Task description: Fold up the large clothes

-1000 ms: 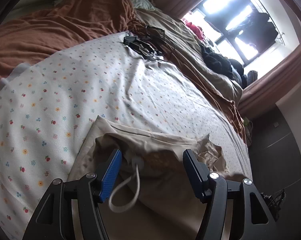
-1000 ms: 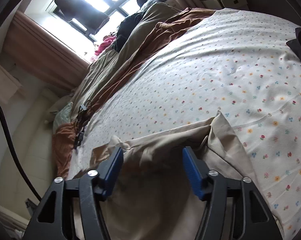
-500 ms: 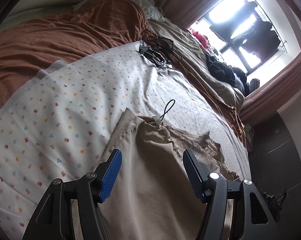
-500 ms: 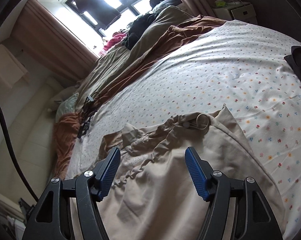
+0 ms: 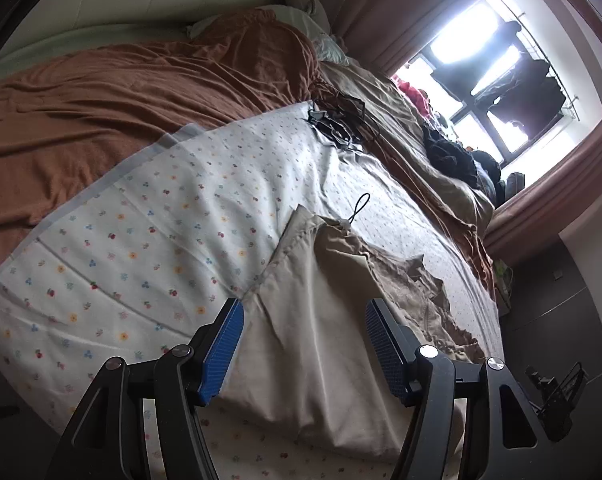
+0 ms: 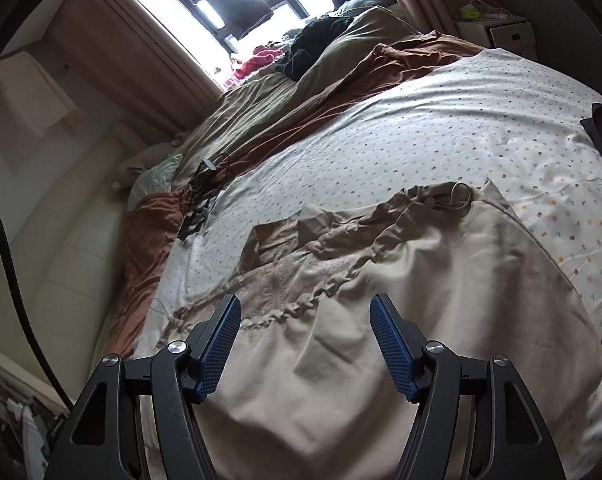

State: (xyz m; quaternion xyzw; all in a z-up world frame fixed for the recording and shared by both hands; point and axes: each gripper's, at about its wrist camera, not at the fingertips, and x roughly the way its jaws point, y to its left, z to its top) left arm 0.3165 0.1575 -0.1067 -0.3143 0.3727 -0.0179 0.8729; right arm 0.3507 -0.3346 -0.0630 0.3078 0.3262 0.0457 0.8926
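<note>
A large beige garment (image 5: 325,320) with a gathered elastic waistband and a drawstring loop (image 5: 360,207) lies spread on the flower-print sheet (image 5: 149,216). It also shows in the right wrist view (image 6: 401,304), waistband (image 6: 325,284) running across it. My left gripper (image 5: 305,344) is open and empty above the garment's near part. My right gripper (image 6: 305,340) is open and empty above the garment, just short of the waistband.
A brown blanket (image 5: 121,92) and olive bedding (image 6: 301,92) lie bunched beyond the sheet. Black cables and glasses (image 5: 341,120) lie at the sheet's far edge. Dark clothes (image 6: 313,44) are piled under the window (image 5: 493,68). A white nightstand (image 6: 501,32) stands far right.
Both grippers have drawn back and up from the garment. A second ago its edge was bunched up between the fingers; now it lies spread flat on the sheet.
</note>
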